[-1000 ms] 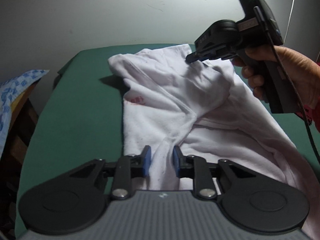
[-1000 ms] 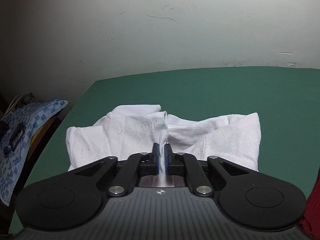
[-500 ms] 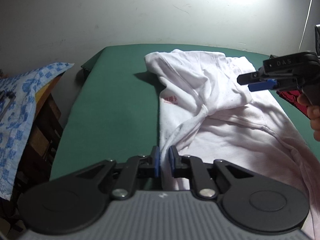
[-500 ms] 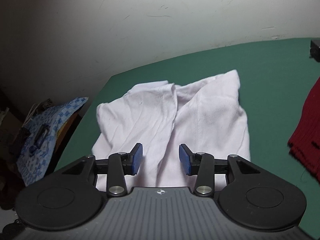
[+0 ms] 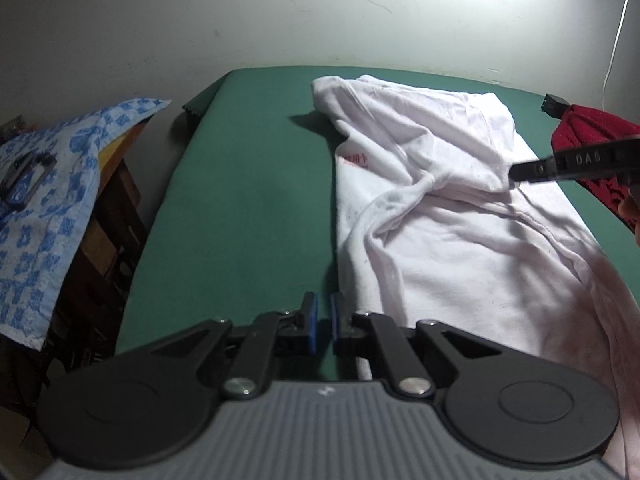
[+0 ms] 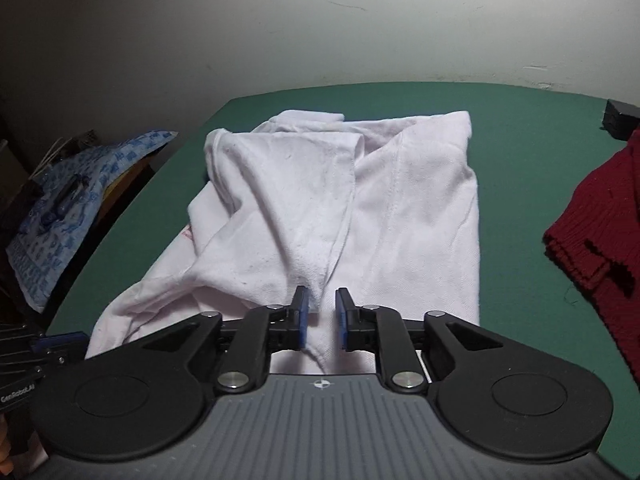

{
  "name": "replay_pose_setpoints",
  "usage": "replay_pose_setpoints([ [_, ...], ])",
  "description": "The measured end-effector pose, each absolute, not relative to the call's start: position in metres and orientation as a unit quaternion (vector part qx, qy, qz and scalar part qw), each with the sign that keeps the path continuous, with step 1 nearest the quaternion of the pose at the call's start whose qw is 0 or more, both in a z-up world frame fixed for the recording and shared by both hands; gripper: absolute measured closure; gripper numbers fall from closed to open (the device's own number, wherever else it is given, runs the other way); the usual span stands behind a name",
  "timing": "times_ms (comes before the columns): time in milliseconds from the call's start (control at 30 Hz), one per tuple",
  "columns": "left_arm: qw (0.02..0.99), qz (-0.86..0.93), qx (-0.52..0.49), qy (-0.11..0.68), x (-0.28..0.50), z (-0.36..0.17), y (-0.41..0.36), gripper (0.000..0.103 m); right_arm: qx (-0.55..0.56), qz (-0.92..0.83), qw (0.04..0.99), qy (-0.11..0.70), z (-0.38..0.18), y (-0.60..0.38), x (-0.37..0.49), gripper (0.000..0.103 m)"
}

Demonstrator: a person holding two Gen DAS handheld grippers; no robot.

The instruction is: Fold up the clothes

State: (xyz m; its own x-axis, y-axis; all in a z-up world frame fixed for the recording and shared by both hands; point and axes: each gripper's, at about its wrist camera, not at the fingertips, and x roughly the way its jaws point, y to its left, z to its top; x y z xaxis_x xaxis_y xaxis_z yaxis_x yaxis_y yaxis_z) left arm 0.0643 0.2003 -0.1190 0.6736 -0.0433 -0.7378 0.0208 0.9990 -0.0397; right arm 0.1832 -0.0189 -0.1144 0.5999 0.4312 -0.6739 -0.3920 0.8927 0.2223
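Note:
A white garment [image 5: 448,216] lies partly folded and rumpled on the green table [image 5: 248,200], with a small red print near its left edge. My left gripper [image 5: 323,326] is nearly closed with a narrow gap and holds nothing, just left of the garment's near edge. My right gripper [image 6: 321,312] is partly open, with a fold of the garment [image 6: 320,208] lying between its jaws, not pinched. The right gripper's tip also shows in the left wrist view [image 5: 520,170], touching a raised fold.
A dark red knitted garment [image 6: 596,216] lies at the table's right side. A small black box [image 6: 620,118] sits at the far right. A blue patterned cloth [image 5: 48,184] covers furniture left of the table, with a dark object on it.
My left gripper let go of the garment's edge and drew back to the left. My right gripper, open half a second ago, has narrowed around a fold and moved closer to the garment.

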Motion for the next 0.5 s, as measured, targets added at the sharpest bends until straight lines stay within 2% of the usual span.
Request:
replay_pose_setpoints([
  [33, 0.917, -0.021, -0.016, 0.399, 0.064, -0.117, 0.2, 0.095, 0.037, 0.226, 0.902, 0.367, -0.109, -0.02, 0.186, 0.056],
  [67, 0.919, -0.026, -0.022, 0.392, 0.064, -0.114, 0.198, 0.088, 0.049, 0.222, 0.909, 0.35, -0.103, -0.022, 0.19, 0.055],
  [100, 0.921, -0.03, -0.031, 0.388, 0.065, -0.111, 0.197, 0.075, 0.063, 0.22, 0.914, 0.336, -0.098, -0.022, 0.195, 0.055],
  [133, 0.921, -0.033, -0.034, 0.386, 0.068, -0.11, 0.194, 0.071, 0.078, 0.222, 0.914, 0.331, -0.094, -0.02, 0.204, 0.055],
  [167, 0.922, -0.035, -0.036, 0.384, 0.07, -0.109, 0.192, 0.07, 0.089, 0.22, 0.913, 0.331, -0.093, -0.016, 0.216, 0.056],
  [333, 0.912, -0.035, -0.018, 0.409, 0.085, -0.119, 0.178, 0.081, 0.082, 0.197, 0.91, 0.355, -0.109, 0.017, 0.277, 0.056],
  [367, 0.912, -0.034, -0.017, 0.408, 0.083, -0.119, 0.178, 0.085, 0.077, 0.194, 0.908, 0.363, -0.115, 0.022, 0.286, 0.058],
  [400, 0.913, -0.033, -0.011, 0.406, 0.082, -0.118, 0.177, 0.099, 0.07, 0.194, 0.905, 0.371, -0.12, 0.026, 0.292, 0.084],
  [433, 0.914, -0.031, -0.005, 0.405, 0.08, -0.117, 0.175, 0.103, 0.063, 0.189, 0.906, 0.373, -0.123, 0.029, 0.294, 0.099],
  [500, 0.913, -0.018, 0.009, 0.407, 0.077, -0.118, 0.177, 0.103, 0.046, 0.164, 0.92, 0.354, -0.123, 0.031, 0.291, 0.1],
])
